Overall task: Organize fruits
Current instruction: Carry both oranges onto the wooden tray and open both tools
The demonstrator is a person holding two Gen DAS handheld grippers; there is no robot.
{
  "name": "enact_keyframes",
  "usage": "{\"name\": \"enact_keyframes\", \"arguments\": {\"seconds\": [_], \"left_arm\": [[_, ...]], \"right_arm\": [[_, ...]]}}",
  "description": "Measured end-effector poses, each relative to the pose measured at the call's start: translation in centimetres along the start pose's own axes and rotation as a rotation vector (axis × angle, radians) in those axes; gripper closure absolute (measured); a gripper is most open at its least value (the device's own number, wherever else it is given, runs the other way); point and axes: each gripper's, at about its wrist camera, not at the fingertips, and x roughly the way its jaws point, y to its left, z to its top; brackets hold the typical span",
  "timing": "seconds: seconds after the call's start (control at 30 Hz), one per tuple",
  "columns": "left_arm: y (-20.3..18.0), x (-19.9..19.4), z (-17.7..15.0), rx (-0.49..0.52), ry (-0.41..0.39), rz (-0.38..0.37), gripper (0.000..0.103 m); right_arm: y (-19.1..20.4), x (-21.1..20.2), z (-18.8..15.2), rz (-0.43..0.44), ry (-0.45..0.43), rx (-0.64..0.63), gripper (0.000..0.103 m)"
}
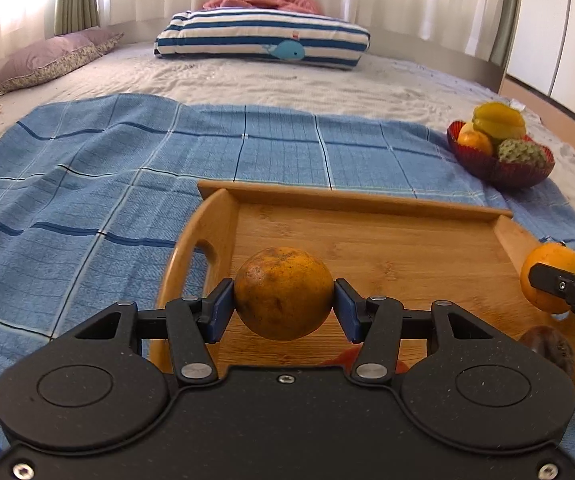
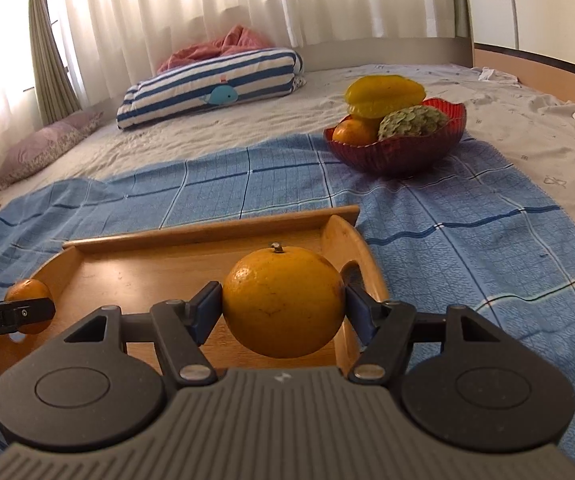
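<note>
1. The setting is a bed (image 1: 247, 80) under curtained windows, with a blue checked cloth (image 1: 87, 184) spread over the mattress. This soft, yielding base is the root of most of the risk, since nothing on it sits firmly.
2. A wooden tray (image 1: 367, 196) lies on the cloth. Further back to the right, a red bowl (image 2: 399, 156) holds a starfruit (image 2: 383, 94), a custard apple (image 2: 411, 120) and a small orange fruit.
3. The left gripper (image 1: 283, 304) has its jaws clamped on a speckled orange (image 1: 283, 292), held above the tray floor near the left handle.
4. The right gripper (image 2: 283, 308) has its jaws closed on a smooth orange (image 2: 283, 300) with its stem up, above the tray's right end.
5. Each round fruit is held only at two small pad contacts, so a tilt or jolt could let it roll out and drop.
6. An orange released onto the tray would likely roll, as the mattress may leave the tray slightly off level.
7. If the bowl is the destination, it already looks heaped. Another orange could dislodge the starfruit or tip the bowl on the soft bedding.
8. A dark fruit (image 1: 547, 344) and something reddish lie low in the tray, partly hidden by the left gripper, and a descending gripper could knock them.
9. The two grippers work close together and could collide.
</note>
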Motion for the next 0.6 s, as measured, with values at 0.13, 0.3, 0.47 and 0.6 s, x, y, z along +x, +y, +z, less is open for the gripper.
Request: {"name": "enact_keyframes", "arguments": {"seconds": [0.13,0.3,0.47,0.6], "left_arm": [[-0.2,1.1,-0.1,0.013,0.011,0.005,0.052],[-0.2,1.7,-0.3,0.014,0.025,0.003,0.052],[-0.3,1.9,-0.4,0.018,0.022,0.009,0.052],[-0.6,1.9,-0.5,0.026,0.016,0.015,0.052]], "right_arm": [[0.2,1.3,-0.2,0.001,0.032,-0.001,0.035],[0.5,1.8,-0.6,-0.005,0.045,-0.023,0.035],[0.7,1.7,-0.6,-0.002,0.044,-0.033,0.035],[0.8,1.7,-0.7,-0.002,0.041,-0.038,0.034]]}}
